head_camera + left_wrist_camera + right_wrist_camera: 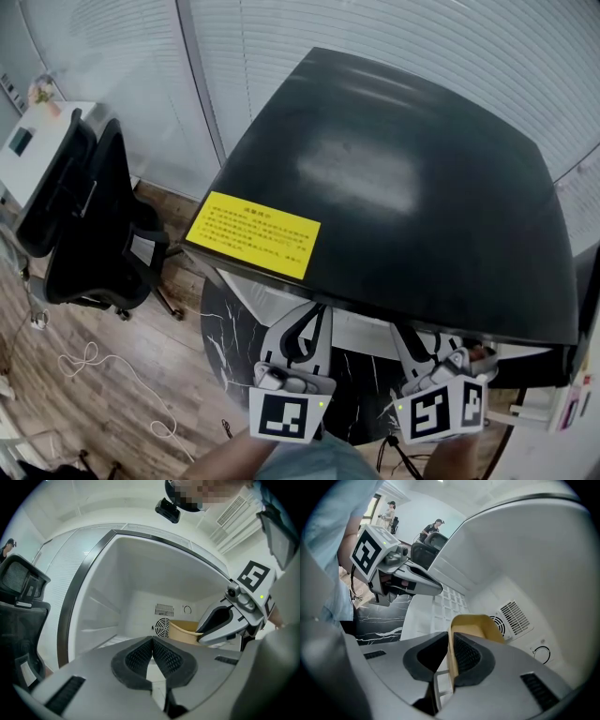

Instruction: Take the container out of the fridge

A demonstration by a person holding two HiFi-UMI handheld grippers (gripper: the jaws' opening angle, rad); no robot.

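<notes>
Two tools show in the head view: the left gripper (pixel 317 314) and the right gripper (pixel 405 336) reach in beneath the black top of the fridge (pixel 394 178). Left gripper view: its jaws are pressed together on nothing, and the tan container (pixel 185 631) sits deep inside, before the round vent (pixel 162 627). Right gripper view: its jaws pinch the container's wall.

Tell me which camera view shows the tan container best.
The right gripper view: the container sits centred and close, its wall between the fingers. The left gripper view shows only a strip behind the right gripper. The head view hides it under the fridge top.
</notes>
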